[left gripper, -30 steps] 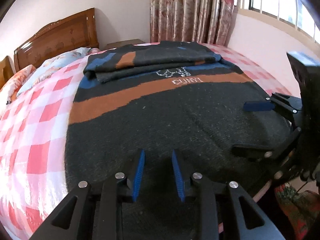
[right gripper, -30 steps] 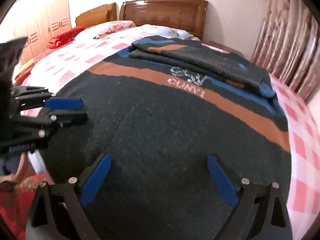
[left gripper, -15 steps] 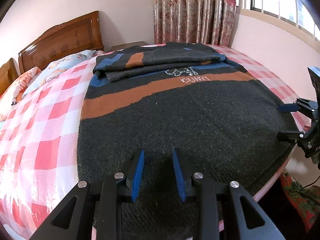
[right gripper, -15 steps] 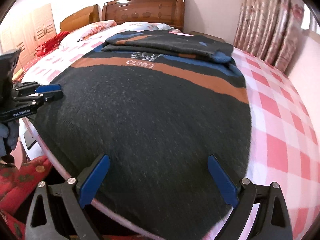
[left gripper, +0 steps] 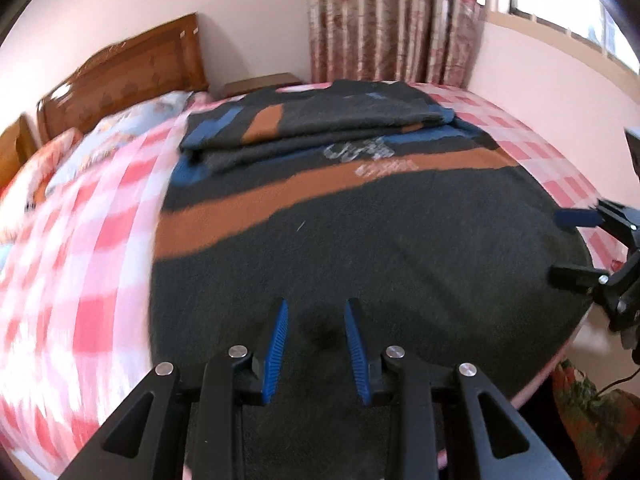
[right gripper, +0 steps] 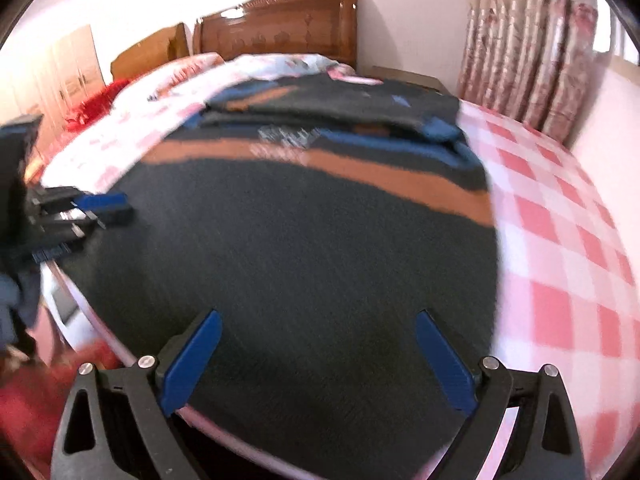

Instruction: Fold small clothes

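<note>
Looking along the left gripper [left gripper: 314, 344]: dark knit sweater [left gripper: 360, 240] lies flat on the bed's pink-checked sheet [left gripper: 80, 260], hem nearest the camera, long axis running away toward the curtain [left gripper: 396, 20]. Orange band crosses it side to side; white lettering just past that is smeared by blur, unreadable. Far end is folded back on itself into a thick layer w/ blue and orange patches. Left fingers [left gripper: 276, 348] stand a narrow gap apart, nothing between them, poised over the hem. Right gripper [left gripper: 576, 246] enters at the frame's right edge, partly cut off, fingers apart by the sweater's side edge. Wooden headboard [left gripper: 128, 76] at far left.

Right wrist view: right gripper [right gripper: 320, 360] w/ fingers spread wide over the sweater's [right gripper: 300, 240] near hem, which overhangs the mattress edge. Contact w/ fabric can't be judged. Left gripper [right gripper: 100, 210] at left edge, blurred; its fingers look close together, gap hard to make out. Checked sheet [right gripper: 560, 240] bare on the right, headboard [right gripper: 280, 24] beyond.
</note>
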Motion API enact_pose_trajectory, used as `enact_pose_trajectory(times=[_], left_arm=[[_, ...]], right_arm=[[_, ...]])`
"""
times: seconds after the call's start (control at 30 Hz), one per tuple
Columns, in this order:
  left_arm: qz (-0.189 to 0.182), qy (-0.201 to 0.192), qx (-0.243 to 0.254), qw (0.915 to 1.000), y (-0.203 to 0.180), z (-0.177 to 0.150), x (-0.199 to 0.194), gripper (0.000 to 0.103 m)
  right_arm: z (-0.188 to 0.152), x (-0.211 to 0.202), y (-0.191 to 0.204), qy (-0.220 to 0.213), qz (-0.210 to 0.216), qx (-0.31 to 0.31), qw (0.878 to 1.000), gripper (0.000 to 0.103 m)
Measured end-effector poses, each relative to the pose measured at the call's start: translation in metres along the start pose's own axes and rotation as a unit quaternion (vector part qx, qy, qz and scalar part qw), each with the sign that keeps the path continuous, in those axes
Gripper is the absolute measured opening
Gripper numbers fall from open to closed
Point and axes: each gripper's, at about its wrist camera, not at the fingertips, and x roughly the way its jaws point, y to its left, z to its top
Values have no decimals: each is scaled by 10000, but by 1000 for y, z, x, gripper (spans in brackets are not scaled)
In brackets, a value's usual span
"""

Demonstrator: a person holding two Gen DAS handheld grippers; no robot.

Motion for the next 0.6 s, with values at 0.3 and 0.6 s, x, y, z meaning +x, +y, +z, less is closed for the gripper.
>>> enact_pose_trajectory(times=[0.3, 0.6], left_arm=[[9, -13, -196, 9998, 24, -4, 14, 43], [-182, 36, -573, 9982, 49, -12, -5, 43]], right_arm=[[-9, 16, -10, 202, -247, -235, 9992, 103], [-6, 0, -20, 340, -211, -111, 9991, 103]])
